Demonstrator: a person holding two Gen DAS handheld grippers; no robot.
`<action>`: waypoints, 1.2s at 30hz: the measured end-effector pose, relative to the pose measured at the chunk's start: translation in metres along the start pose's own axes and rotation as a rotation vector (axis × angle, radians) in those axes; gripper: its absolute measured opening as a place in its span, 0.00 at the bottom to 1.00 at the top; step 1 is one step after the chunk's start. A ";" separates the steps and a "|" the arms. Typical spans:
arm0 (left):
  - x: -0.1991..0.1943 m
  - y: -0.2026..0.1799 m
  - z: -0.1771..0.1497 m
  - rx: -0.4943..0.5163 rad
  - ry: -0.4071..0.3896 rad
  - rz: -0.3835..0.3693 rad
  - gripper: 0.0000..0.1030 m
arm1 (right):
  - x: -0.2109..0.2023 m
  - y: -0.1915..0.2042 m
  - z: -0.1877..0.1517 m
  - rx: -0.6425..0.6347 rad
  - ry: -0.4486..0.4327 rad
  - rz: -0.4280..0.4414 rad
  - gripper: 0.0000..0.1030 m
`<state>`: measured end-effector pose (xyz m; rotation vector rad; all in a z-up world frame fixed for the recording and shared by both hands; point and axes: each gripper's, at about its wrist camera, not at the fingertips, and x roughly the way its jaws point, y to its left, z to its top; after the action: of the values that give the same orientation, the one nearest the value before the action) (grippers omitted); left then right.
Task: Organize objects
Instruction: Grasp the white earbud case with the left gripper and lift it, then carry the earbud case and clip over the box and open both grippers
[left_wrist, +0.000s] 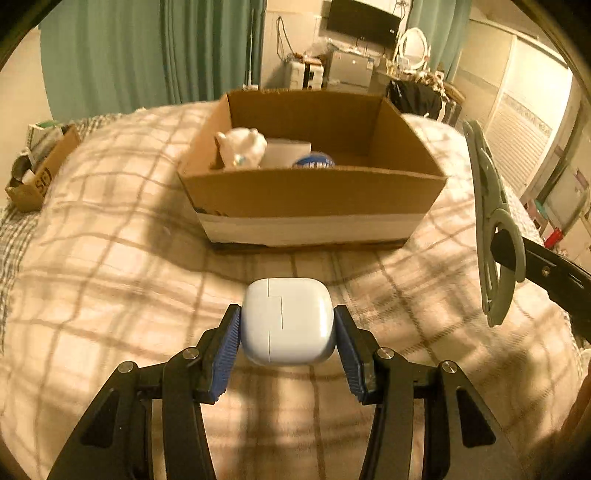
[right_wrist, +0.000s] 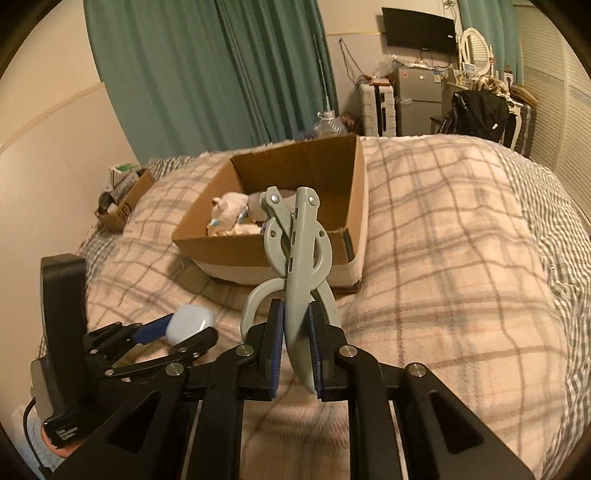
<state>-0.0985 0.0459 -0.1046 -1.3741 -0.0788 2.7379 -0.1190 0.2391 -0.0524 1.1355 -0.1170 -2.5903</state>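
My left gripper (left_wrist: 288, 325) is shut on a white earbud case (left_wrist: 288, 321), held just above the plaid bed cover; the case also shows in the right wrist view (right_wrist: 190, 323). My right gripper (right_wrist: 297, 343) is shut on a grey plastic clamp tool (right_wrist: 299, 258), held upright; the tool shows at the right of the left wrist view (left_wrist: 491, 229). An open cardboard box (left_wrist: 314, 199) stands on the bed ahead of both grippers. In it lie a white plush toy (left_wrist: 242, 147), a white box (left_wrist: 286, 153) and a blue ball (left_wrist: 314, 160).
A small cardboard box (left_wrist: 37, 173) with odds and ends sits at the bed's far left edge. Green curtains (left_wrist: 147, 48), a fridge (right_wrist: 417, 99), a chair with black clothes (right_wrist: 476, 110) and a wall TV (right_wrist: 419, 31) stand beyond the bed.
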 end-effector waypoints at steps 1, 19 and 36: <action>-0.005 0.001 0.001 0.002 -0.014 0.003 0.50 | -0.004 0.001 0.000 0.000 -0.006 -0.004 0.12; -0.099 -0.010 0.074 0.037 -0.236 -0.018 0.50 | -0.076 0.036 0.040 -0.088 -0.149 -0.005 0.12; -0.069 -0.001 0.173 0.048 -0.317 0.051 0.50 | -0.039 0.040 0.159 -0.124 -0.222 0.027 0.12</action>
<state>-0.1960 0.0381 0.0538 -0.9321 0.0042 2.9534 -0.2008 0.2057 0.0914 0.7966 -0.0193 -2.6507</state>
